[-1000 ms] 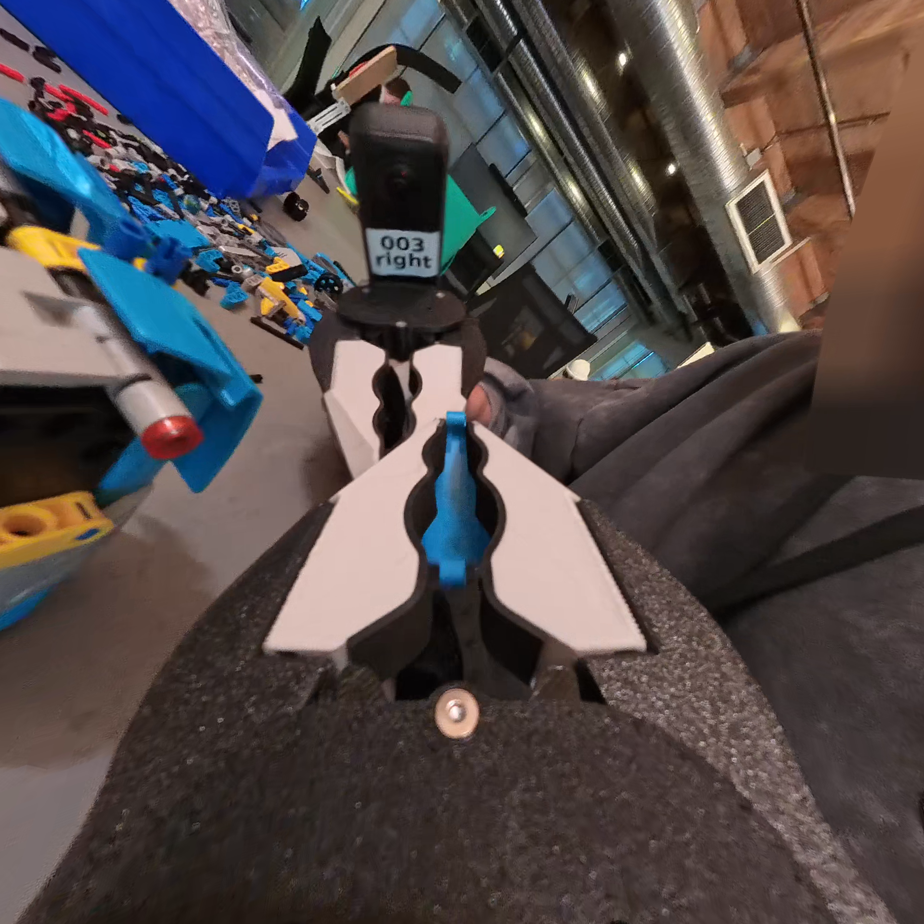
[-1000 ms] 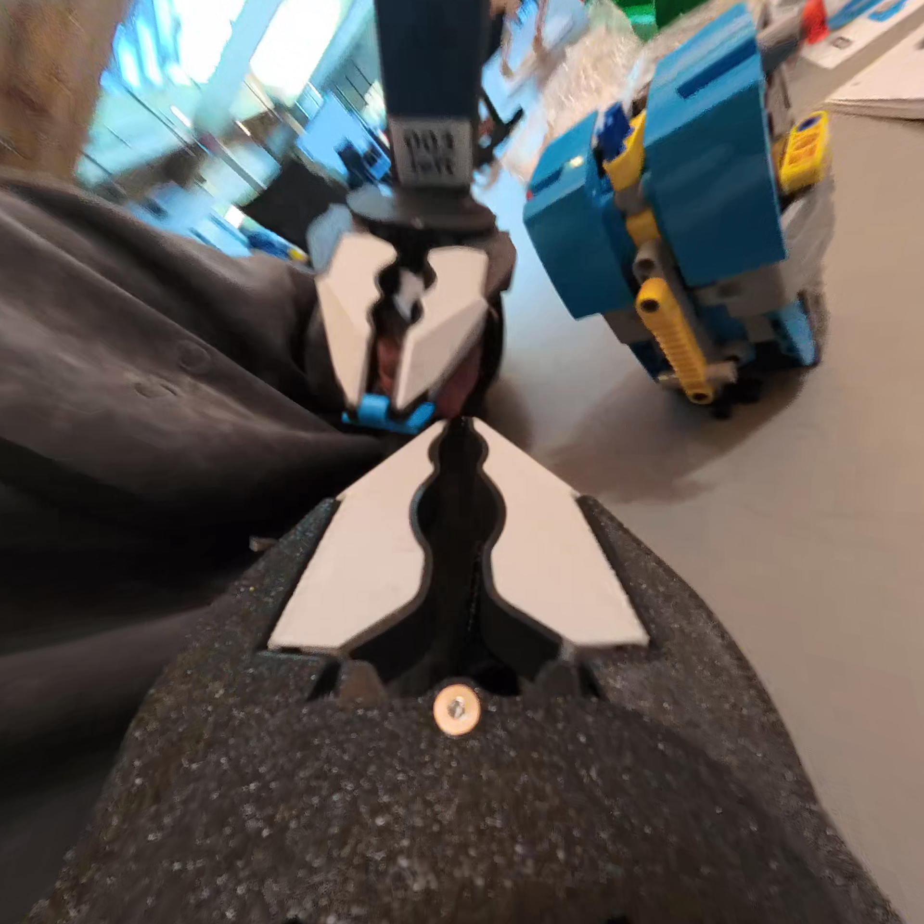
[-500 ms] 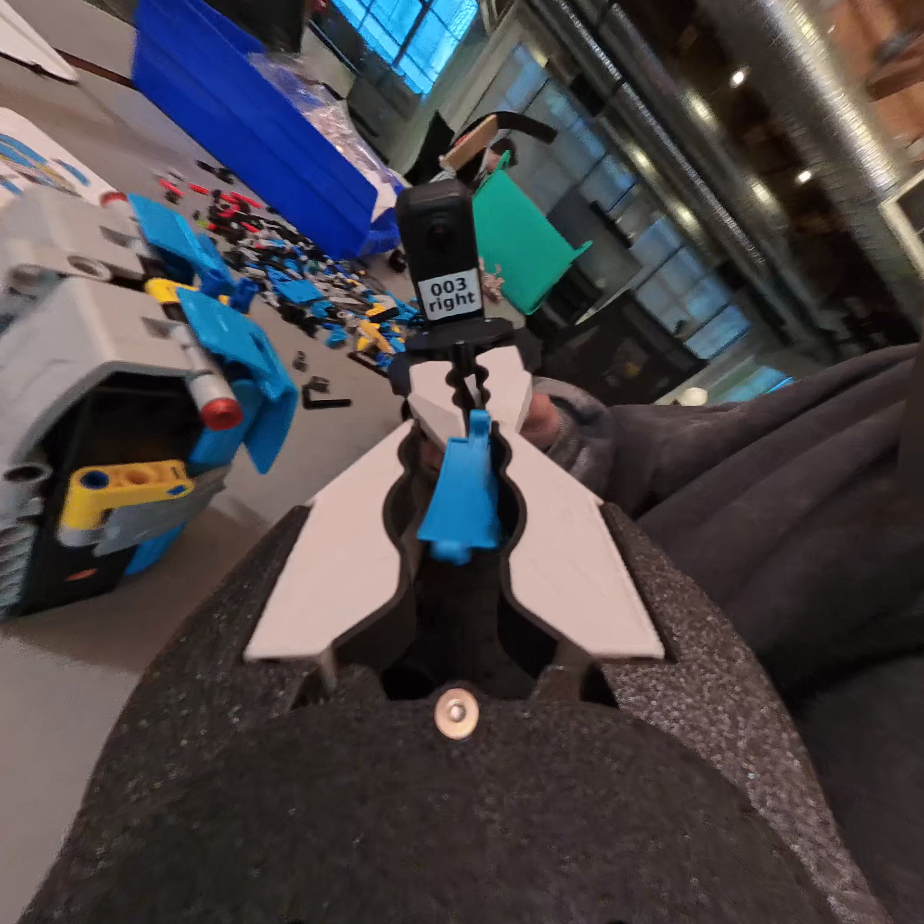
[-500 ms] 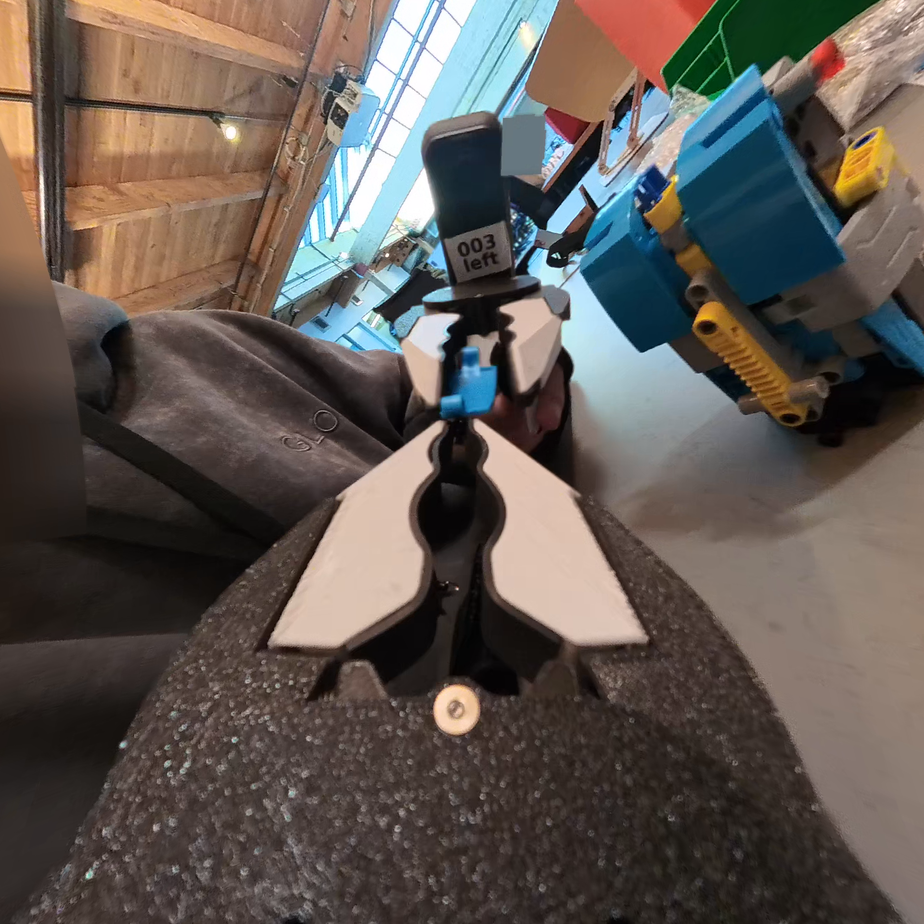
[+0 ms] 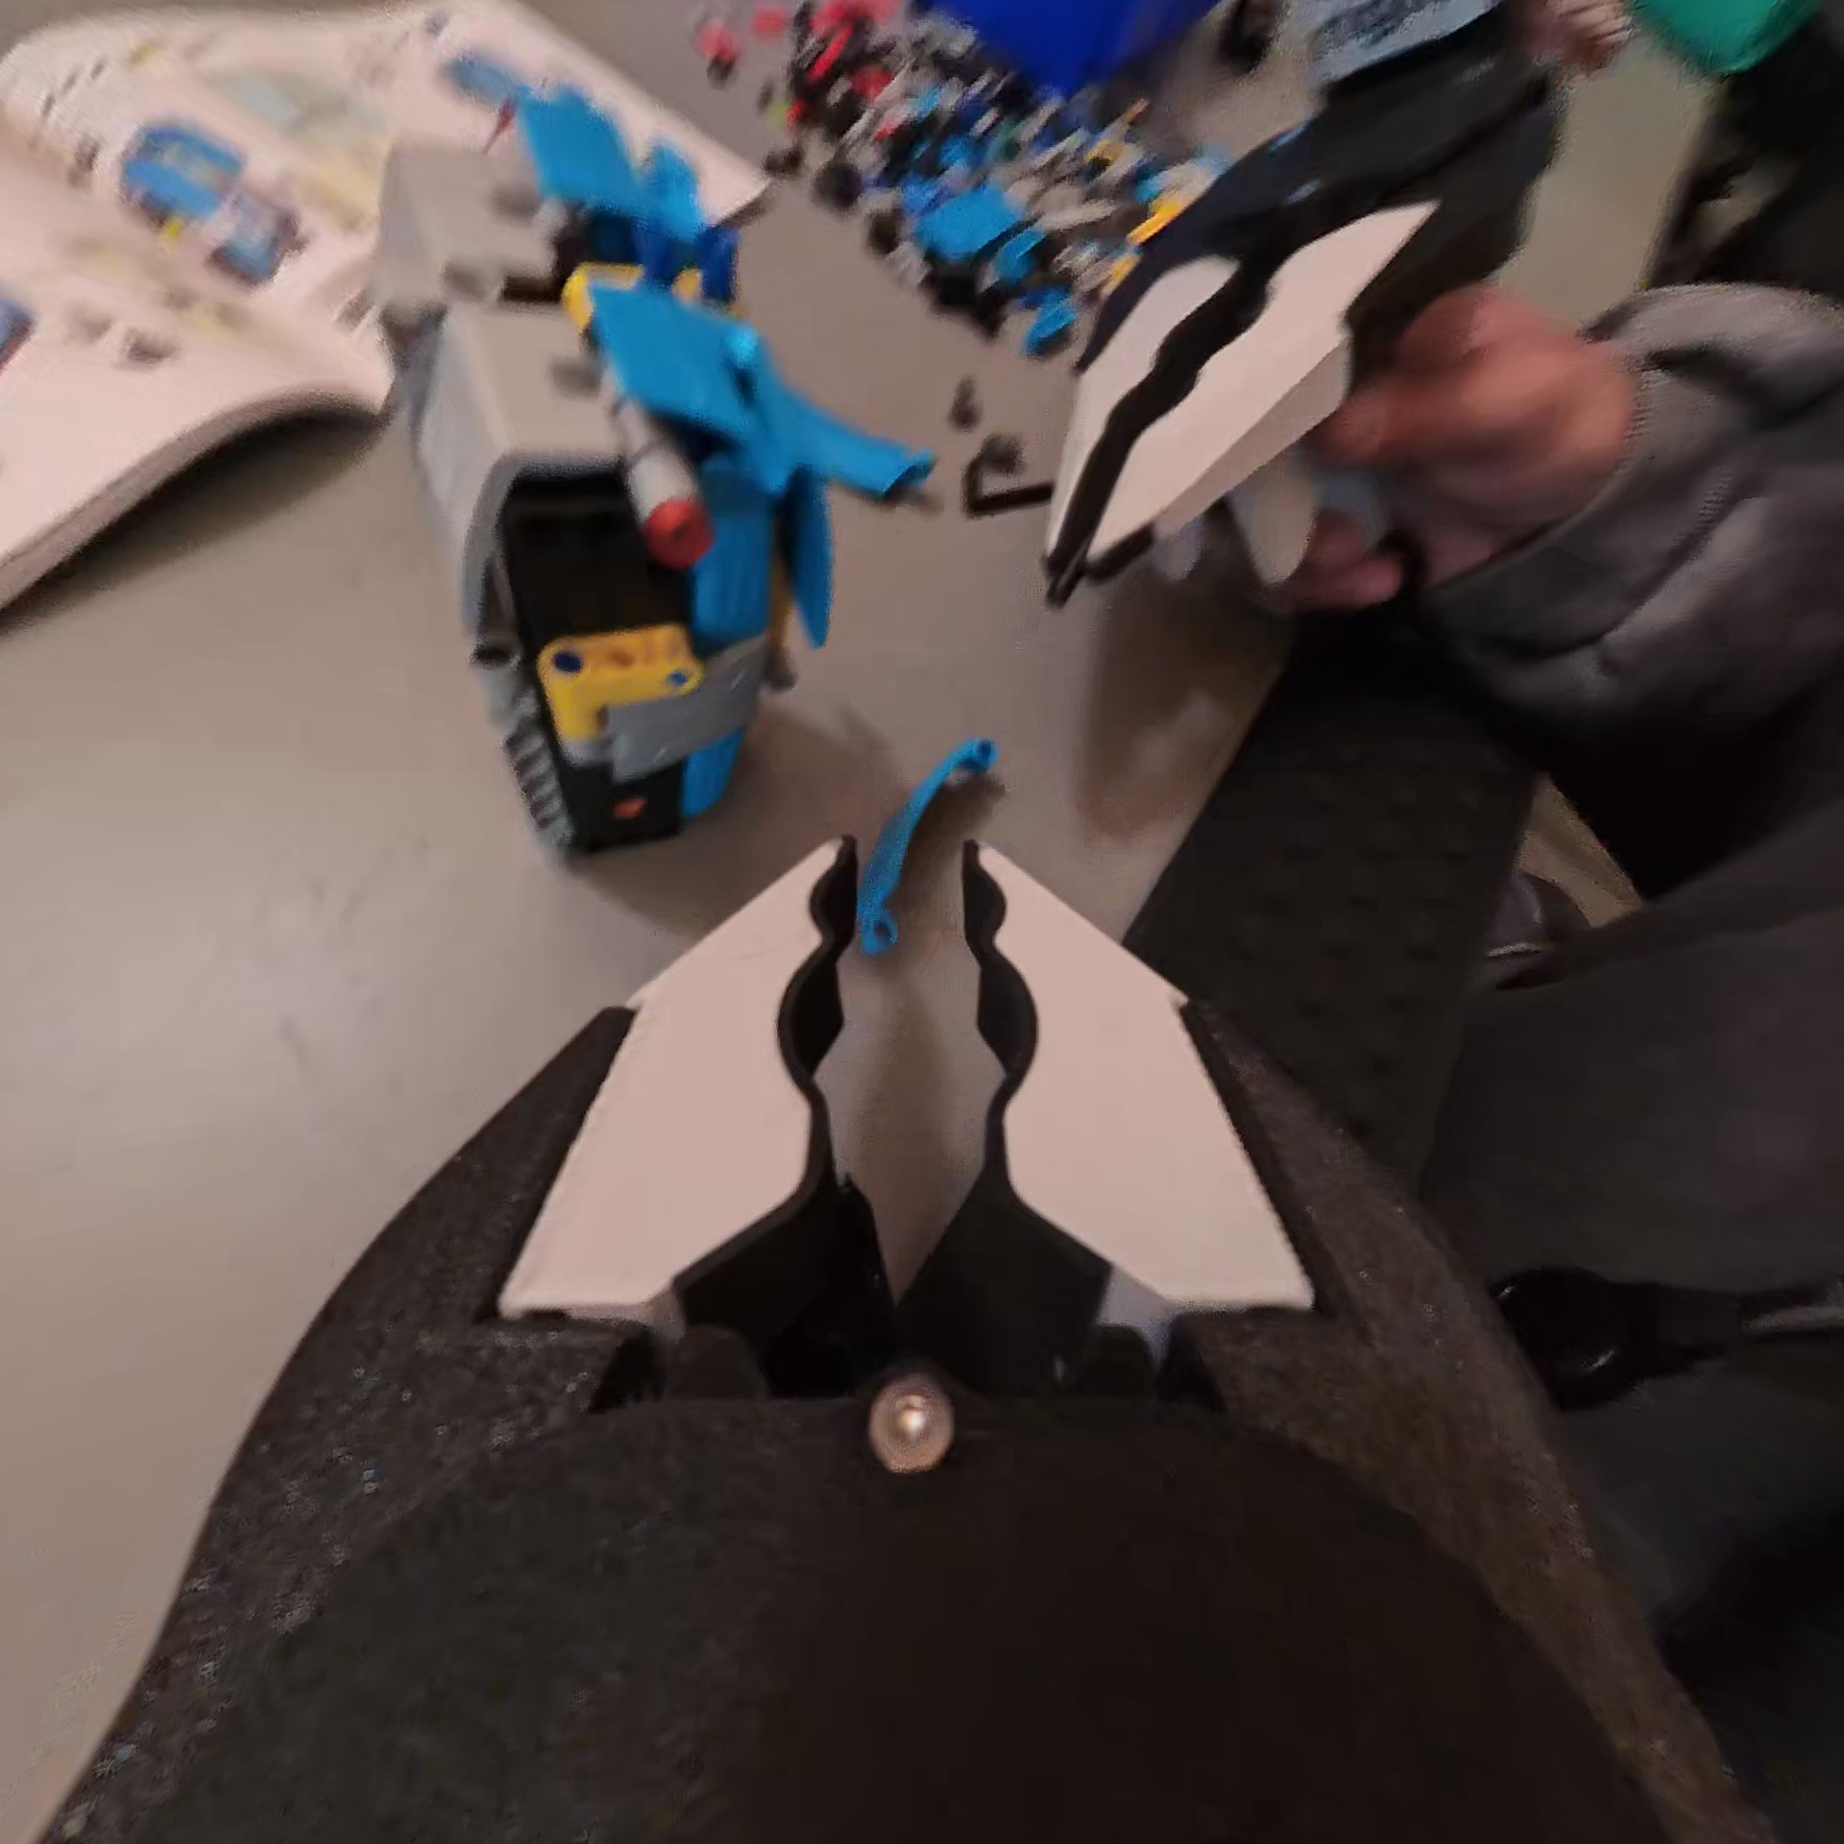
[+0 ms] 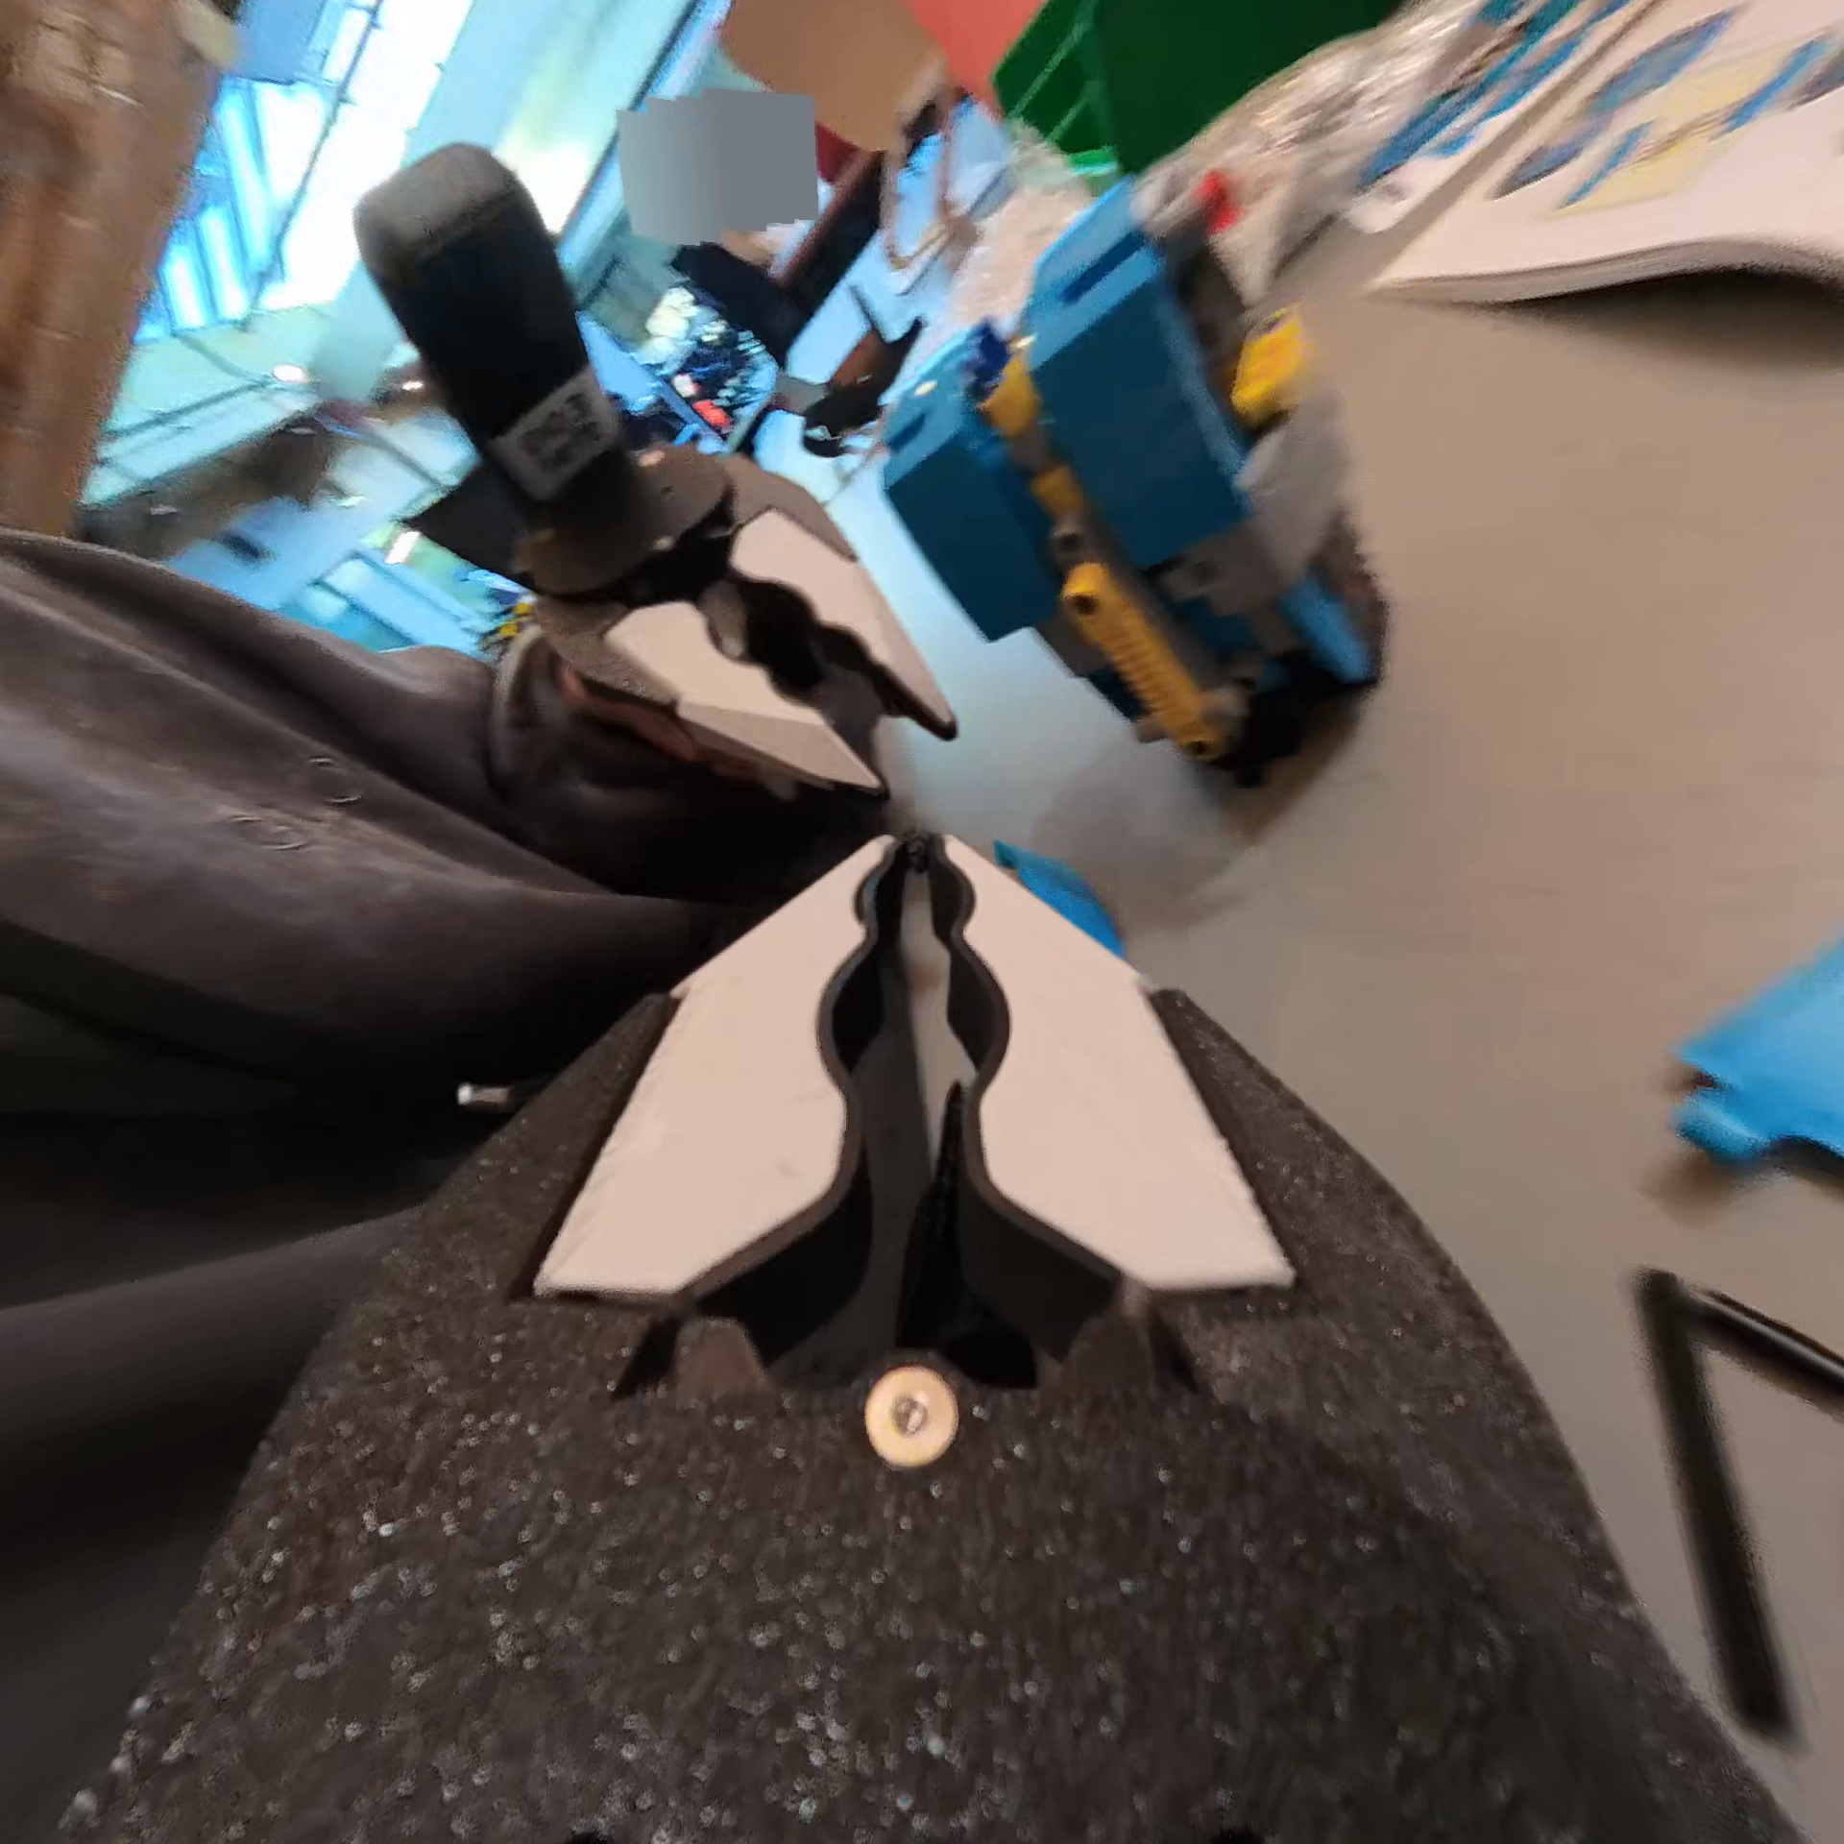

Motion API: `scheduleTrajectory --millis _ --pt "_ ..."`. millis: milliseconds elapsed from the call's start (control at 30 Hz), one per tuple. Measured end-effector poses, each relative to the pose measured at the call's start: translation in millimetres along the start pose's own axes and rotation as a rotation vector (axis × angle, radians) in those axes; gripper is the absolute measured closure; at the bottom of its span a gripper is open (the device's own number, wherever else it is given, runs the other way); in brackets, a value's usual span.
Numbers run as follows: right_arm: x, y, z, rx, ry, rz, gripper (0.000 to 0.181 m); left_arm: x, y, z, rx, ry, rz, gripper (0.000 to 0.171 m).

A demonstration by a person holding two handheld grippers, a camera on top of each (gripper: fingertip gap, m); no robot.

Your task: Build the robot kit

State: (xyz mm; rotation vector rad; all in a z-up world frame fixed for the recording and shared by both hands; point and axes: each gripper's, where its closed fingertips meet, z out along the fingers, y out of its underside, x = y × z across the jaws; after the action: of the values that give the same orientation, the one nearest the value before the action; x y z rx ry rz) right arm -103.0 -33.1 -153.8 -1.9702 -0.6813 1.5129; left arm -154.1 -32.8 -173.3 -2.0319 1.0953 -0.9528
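Blue curved piece (image 5: 923, 840): thin, arched, between parted left tongs (image 5: 908, 860) tips.

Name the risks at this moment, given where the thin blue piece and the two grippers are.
1. The left gripper is open with the thin blue piece loose between its tips; closing now could clip only its end and flick it away.
2. The piece lies near the table edge beside the dark sleeve; a nudge might send it off.
3. Both views are motion-blurred, so the right gripper, apparently almost shut, could swing into the blue and grey brick model.
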Motion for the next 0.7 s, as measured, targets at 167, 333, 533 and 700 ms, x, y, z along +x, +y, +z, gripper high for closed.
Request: scheduleTrajectory --millis 167,333,533,700 --pt "29.3 13.4 -7.7 -0.114 0.206 -0.100 0.177 12.5 18.1 -2.2 -0.081 0.011 -0.188 0.149" --pt "48.4 23.5 8.9 -0.281 0.352 -0.289 0.177 12.8 25.5 9.4 -0.110 0.013 -0.233 0.149" --pt "54.2 20.1 11.8 -0.308 0.426 -0.388 0.177 -12.0 22.9 14.2 -0.110 -0.141 -0.090 0.147" --pt "55.8 10.6 13.5 -0.281 0.452 -0.409 0.177 -21.6 16.5 14.4 -0.110 -0.173 0.060 0.147"
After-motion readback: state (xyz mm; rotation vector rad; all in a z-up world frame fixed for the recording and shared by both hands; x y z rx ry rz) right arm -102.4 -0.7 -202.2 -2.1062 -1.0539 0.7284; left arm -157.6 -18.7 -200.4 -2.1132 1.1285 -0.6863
